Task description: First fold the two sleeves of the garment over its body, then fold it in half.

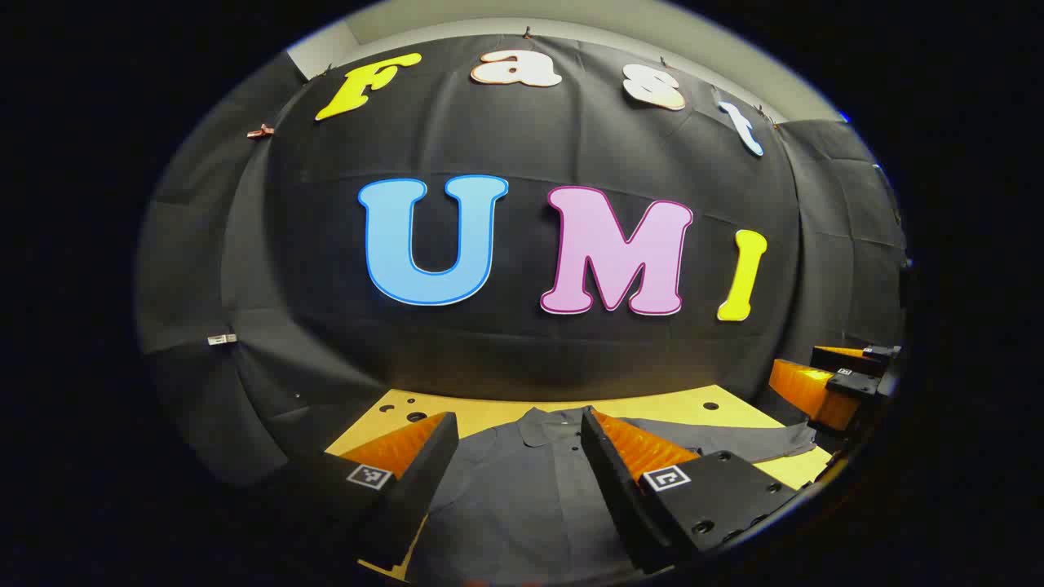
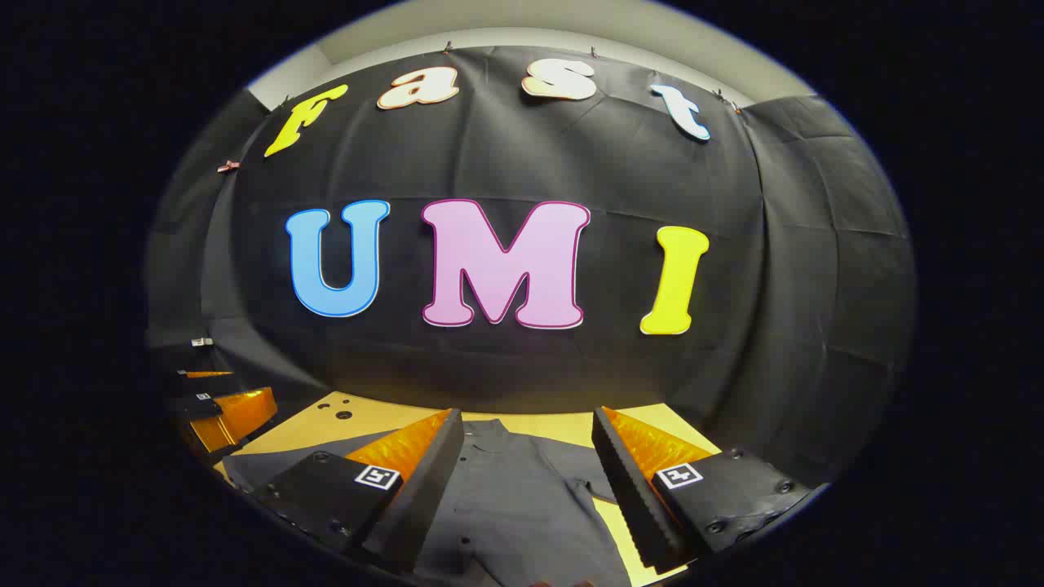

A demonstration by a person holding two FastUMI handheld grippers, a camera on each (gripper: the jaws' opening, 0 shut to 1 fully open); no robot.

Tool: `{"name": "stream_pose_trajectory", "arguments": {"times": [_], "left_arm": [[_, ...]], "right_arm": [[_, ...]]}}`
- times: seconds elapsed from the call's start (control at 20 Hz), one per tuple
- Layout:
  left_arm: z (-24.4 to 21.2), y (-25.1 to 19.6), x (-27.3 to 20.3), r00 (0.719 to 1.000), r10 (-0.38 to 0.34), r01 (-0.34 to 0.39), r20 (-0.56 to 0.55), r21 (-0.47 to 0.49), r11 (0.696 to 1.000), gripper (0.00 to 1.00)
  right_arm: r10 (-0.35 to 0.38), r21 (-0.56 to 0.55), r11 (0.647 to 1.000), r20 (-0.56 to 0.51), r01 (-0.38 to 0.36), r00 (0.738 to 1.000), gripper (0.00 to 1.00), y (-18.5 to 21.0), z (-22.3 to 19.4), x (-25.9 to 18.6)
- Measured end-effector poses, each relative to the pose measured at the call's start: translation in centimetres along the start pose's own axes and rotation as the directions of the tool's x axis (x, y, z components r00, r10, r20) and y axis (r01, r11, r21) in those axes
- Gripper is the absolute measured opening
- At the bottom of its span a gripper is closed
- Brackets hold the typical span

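Observation:
A dark grey collared shirt (image 1: pixel 522 497) lies flat and unfolded on the tan table (image 1: pixel 652 406), collar toward the black wall. One sleeve (image 1: pixel 758 440) stretches out to the right. My left gripper (image 1: pixel 519 420) hovers open above the shirt's chest, nothing between its fingers. Farther right, the right gripper (image 1: pixel 824 379) hangs off the sleeve's end. In the right gripper view, the shirt (image 2: pixel 506 489) lies below my open right gripper (image 2: pixel 527 416), a sleeve (image 2: pixel 269 465) runs left, and the left gripper (image 2: pixel 220 403) sits at the left edge.
The black cloth wall stands close behind the table's far edge. The tabletop has small round holes (image 1: pixel 710 405) near its back corners (image 2: pixel 342 414). Bare table (image 2: pixel 391 416) shows around the collar and beside the shirt's body.

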State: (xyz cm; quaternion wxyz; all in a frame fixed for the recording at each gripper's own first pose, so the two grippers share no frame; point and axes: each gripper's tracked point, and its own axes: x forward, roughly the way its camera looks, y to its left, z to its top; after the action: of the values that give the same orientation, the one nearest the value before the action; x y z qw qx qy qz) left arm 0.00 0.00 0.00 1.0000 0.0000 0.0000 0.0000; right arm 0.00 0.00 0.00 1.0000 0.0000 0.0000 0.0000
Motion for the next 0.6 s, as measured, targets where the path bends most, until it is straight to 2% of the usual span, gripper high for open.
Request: {"name": "stream_pose_trajectory", "arguments": {"times": [0.35, 0.6], "left_arm": [[-0.4, -0.3, -0.4, 1.0, -0.005, 0.005, -0.012, 0.008, 1.0, 0.96], [-0.9, -0.1, -0.7, 0.999, 0.021, -0.021, -0.026, 0.013, 1.0, 0.96]], "right_arm": [[0.037, -0.019, 0.999, 0.006, -0.037, 0.999, 0.98, 1.0, 0.2, -0.8], [0.047, -0.035, 0.998, -0.006, -0.047, 0.999, 0.98, 1.1, -0.2, -1.2]]}}
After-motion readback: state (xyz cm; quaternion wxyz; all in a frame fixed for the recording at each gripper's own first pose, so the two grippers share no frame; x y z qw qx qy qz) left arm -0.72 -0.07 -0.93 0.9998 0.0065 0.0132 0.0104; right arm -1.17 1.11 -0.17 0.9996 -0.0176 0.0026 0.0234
